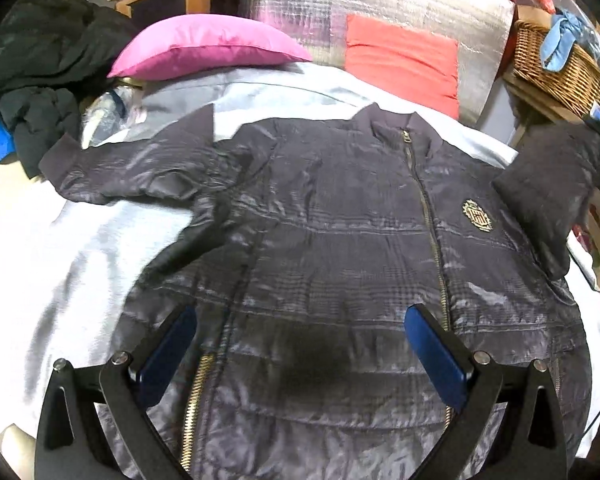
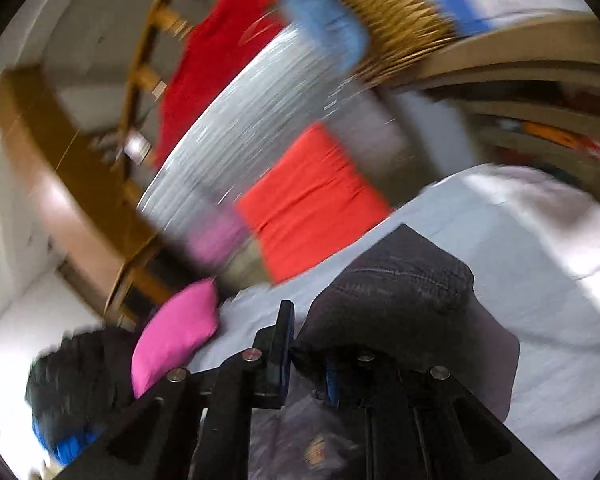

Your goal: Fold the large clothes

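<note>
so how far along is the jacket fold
Done: the dark jacket lies spread flat and zipped on the pale sheet. In hand: the right gripper is shut on one sleeve, lifted off the sheet. The left gripper is open over the hem, holding nothing. Left: the other sleeve lies out flat, and the body is unfolded.

Your right view is smeared with motion blur; the basket point(image 2: 396, 12) and shelves point(image 2: 540, 120) there are streaks only. In your left view the jacket point(image 1: 340, 240) hem runs off the bottom edge; its crest point(image 1: 478, 217) is too small to read.
</note>
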{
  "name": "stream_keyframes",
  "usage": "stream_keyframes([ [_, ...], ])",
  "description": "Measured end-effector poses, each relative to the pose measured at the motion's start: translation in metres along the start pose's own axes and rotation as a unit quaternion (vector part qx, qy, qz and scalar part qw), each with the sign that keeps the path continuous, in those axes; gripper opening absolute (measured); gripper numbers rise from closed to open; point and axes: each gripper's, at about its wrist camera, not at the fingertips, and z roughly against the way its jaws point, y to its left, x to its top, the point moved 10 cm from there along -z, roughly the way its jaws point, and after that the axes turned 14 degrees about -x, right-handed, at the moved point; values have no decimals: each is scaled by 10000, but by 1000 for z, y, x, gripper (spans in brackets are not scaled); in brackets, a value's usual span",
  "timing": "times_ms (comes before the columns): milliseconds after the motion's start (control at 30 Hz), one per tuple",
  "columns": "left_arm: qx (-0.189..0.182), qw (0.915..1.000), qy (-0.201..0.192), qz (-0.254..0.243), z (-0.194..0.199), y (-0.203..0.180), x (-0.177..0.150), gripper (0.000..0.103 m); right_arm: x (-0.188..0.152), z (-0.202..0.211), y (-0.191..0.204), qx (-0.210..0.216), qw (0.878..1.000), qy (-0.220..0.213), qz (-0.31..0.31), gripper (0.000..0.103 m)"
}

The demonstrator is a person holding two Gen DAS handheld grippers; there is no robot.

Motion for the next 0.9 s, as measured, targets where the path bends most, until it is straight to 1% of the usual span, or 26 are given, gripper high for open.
stream_keyframes([
  [67,24,10000,-35,17,4,5,-1,103,-32,-13,38,199,9993,280,139,16],
  [167,155,9998,-140,23,12,17,-1,103,-93,-41,84,352,9952,851,318,15],
  [233,225,9995,-197,41,17,24,-2,103,-140,-56,101,434,9900,1308,317,19],
  [300,272,9994,-217,64,19,30,-2,103,-179,-72,106,516,9825,1784,146,20],
  [333,294,9993,-214,79,20,34,-3,103,-204,-82,108,583,9756,2115,-37,25],
  [400,336,9992,-195,129,20,41,-4,103,-242,-92,103,687,9615,2640,-342,65],
  [433,334,9992,-189,146,20,43,-5,103,-257,-95,98,698,9538,2875,-522,91],
  [467,325,9992,-176,173,21,45,-6,103,-265,-95,96,728,9505,2954,-630,92],
  [567,299,9992,-150,205,19,46,-7,103,-274,-75,87,900,9478,3011,-546,91],
  [633,286,9994,-144,162,18,43,-8,103,-268,-48,85,1201,9450,3024,-330,91],
  [667,252,9995,-144,122,17,40,-8,103,-262,-33,83,1299,9458,2968,-235,91],
  [700,218,9996,-148,86,17,37,-8,103,-254,-17,76,1375,9482,2859,-145,91],
  [767,113,9998,-134,16,14,28,-7,103,-228,14,52,1342,9609,2422,-47,91],
  [800,65,9999,-109,-20,11,21,-5,103,-213,23,36,1159,9701,2132,-45,91],
  [833,14,9999,-91,-41,10,16,-3,103,-195,30,9,702,9830,1698,-27,91],
  [900,-178,9997,-58,-137,4,-6,10,103,-171,35,-37,-59,9932,1166,-43,91],
])
